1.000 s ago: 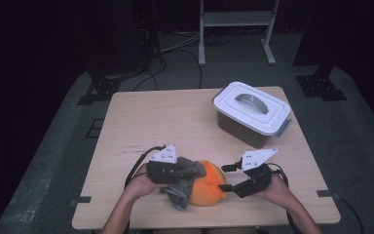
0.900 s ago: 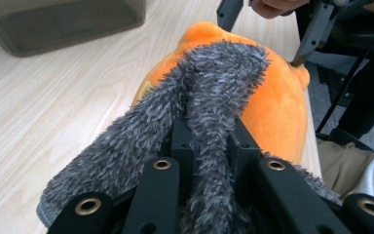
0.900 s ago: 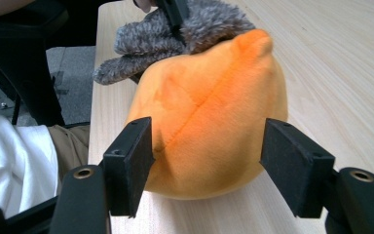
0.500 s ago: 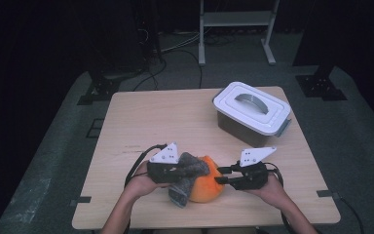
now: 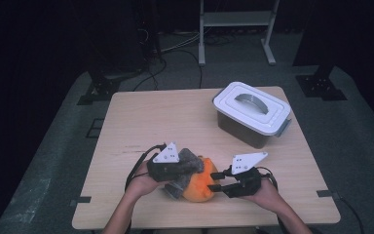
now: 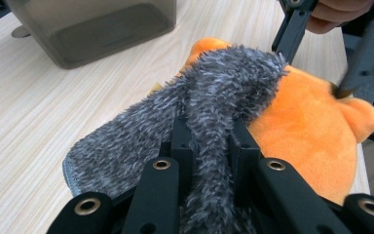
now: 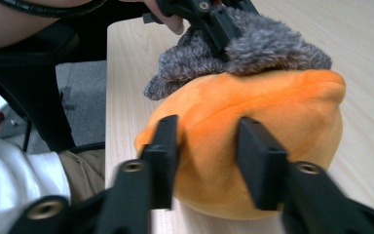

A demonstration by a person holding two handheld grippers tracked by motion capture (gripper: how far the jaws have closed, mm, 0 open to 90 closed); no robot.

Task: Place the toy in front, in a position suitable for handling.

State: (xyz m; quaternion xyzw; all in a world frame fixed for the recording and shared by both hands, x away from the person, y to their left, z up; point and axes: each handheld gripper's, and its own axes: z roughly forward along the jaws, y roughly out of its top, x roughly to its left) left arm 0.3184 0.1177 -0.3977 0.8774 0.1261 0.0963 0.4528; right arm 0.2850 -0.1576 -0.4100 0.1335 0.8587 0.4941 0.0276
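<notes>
The orange plush toy [image 5: 200, 186] lies near the table's [image 5: 141, 122] front edge under a grey cloth [image 6: 214, 102]. The left gripper [image 6: 208, 141] pinches the cloth; the right gripper's [image 7: 207, 141] jaws stand apart, straddling the toy.

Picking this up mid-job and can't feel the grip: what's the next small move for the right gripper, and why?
Probably close the right gripper on the orange plush: its jaws are open on either side of the plush's end, not yet squeezing. The left gripper already pinches the grey fuzzy cloth draped over it.
</notes>
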